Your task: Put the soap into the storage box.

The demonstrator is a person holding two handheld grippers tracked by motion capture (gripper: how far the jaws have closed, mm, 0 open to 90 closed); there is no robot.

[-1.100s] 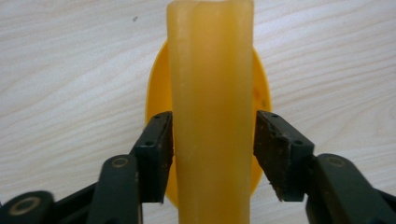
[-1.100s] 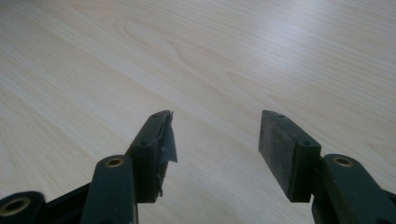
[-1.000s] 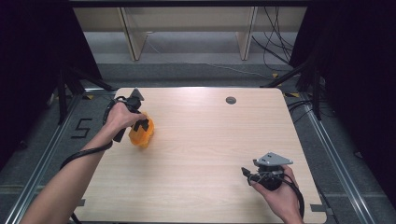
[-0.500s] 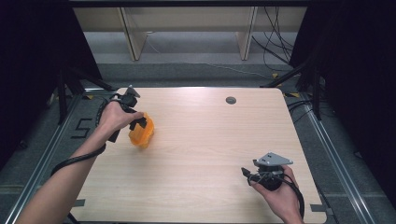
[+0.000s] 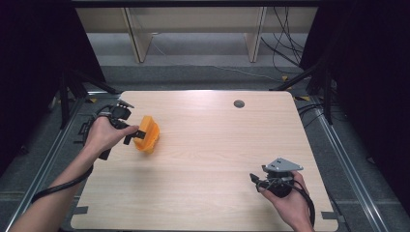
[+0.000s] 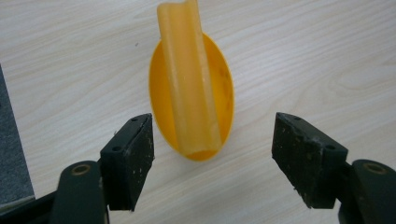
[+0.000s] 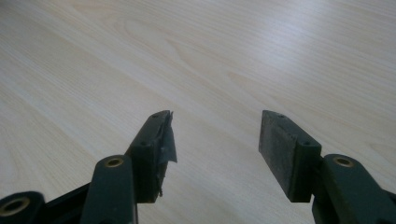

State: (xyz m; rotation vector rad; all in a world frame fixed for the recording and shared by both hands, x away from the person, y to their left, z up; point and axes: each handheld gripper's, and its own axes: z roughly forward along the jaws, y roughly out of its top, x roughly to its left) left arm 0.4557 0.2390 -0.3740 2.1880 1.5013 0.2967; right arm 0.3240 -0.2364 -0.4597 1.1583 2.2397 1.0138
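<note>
unmarked orange scoop (image 6: 191, 88) on table (image 5: 217, 145)

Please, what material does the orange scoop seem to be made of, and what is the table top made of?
The orange scoop looks like moulded plastic: one even colour, smooth rounded edges, a slightly dull, waxy sheen. The table top looks like pale wood or, perhaps more likely, a wood-pattern laminate: fine grain lines on a very flat, smooth surface with a soft matte reflection. The pictures cannot settle which.
</note>
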